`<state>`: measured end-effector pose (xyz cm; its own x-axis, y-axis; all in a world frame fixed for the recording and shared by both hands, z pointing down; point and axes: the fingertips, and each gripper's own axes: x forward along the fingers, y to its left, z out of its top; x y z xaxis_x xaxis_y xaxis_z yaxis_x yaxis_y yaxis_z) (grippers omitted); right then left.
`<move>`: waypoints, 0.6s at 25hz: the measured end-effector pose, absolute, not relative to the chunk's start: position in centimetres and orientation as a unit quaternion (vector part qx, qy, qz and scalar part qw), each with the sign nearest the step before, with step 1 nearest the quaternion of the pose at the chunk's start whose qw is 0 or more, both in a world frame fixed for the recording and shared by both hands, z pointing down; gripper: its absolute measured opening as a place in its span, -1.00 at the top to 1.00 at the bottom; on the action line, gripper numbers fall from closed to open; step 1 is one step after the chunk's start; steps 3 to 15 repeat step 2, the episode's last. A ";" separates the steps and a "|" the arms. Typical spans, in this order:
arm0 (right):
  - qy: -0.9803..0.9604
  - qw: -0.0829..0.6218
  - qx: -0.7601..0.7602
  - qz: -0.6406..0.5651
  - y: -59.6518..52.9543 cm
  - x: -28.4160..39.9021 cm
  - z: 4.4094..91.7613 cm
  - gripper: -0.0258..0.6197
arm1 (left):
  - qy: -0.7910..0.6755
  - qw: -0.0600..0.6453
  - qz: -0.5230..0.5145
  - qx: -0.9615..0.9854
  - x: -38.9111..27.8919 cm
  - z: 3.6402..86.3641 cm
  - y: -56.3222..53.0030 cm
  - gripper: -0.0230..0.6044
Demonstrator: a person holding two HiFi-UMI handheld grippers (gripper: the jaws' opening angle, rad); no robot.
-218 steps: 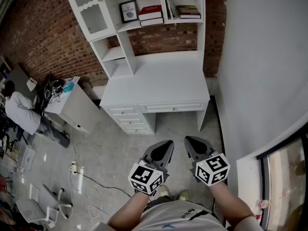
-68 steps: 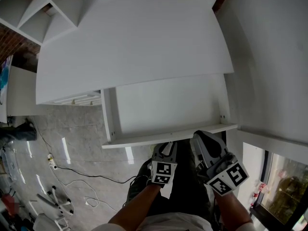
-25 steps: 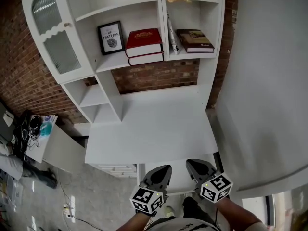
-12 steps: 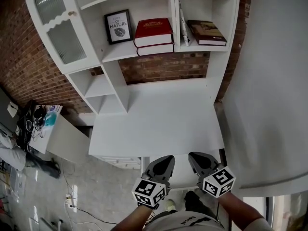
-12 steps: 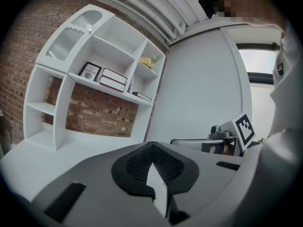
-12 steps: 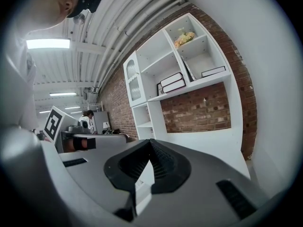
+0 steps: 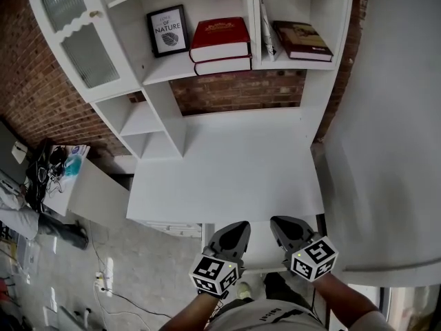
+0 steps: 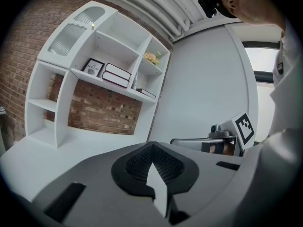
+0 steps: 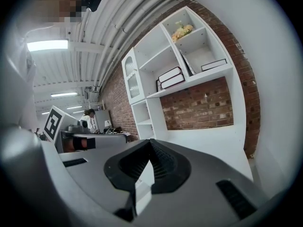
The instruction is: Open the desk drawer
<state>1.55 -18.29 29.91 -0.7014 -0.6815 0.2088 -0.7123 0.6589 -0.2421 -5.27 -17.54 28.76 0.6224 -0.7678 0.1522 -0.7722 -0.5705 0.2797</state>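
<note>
The white desk (image 7: 227, 178) stands against the brick wall. Its wide drawer (image 7: 260, 251) is pulled out from under the front edge of the top and looks bare inside. My left gripper (image 7: 237, 226) and right gripper (image 7: 279, 222) hover side by side over the drawer's front, pointing at the desk. In the left gripper view the left gripper (image 8: 152, 148) has its jaws together with nothing between them. In the right gripper view the right gripper (image 9: 150, 144) is likewise shut and empty. Each gripper shows at the edge of the other's view.
A white shelf unit (image 7: 165, 74) on the desk holds red books (image 7: 219, 41), a framed picture (image 7: 168, 30) and a dark book (image 7: 302, 41). A white wall (image 7: 393, 150) runs close on the right. Small side drawers (image 7: 172, 227), a low table (image 7: 83, 192) and floor cables (image 7: 110, 288) lie left.
The shelves and desk have slid a little in the head view. Both grippers remain shut and side by side over the open drawer, drawn back only slightly.
</note>
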 end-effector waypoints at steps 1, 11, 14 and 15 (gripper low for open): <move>-0.909 0.050 0.383 0.156 -18.5 1.6 30.0 0.87 | -0.435 0.162 0.007 0.886 -5.2 28.9 -17.8 0.89; -0.909 0.051 0.382 0.158 -18.8 1.6 30.2 0.87 | -0.436 0.163 0.007 0.885 -5.2 28.9 -18.1 0.89; -0.909 0.051 0.382 0.158 -18.8 1.6 30.2 0.87 | -0.436 0.163 0.007 0.885 -5.2 28.9 -18.1 0.89; -0.909 0.051 0.382 0.158 -18.8 1.6 30.2 0.87 | -0.436 0.163 0.007 0.885 -5.2 28.9 -18.1 0.89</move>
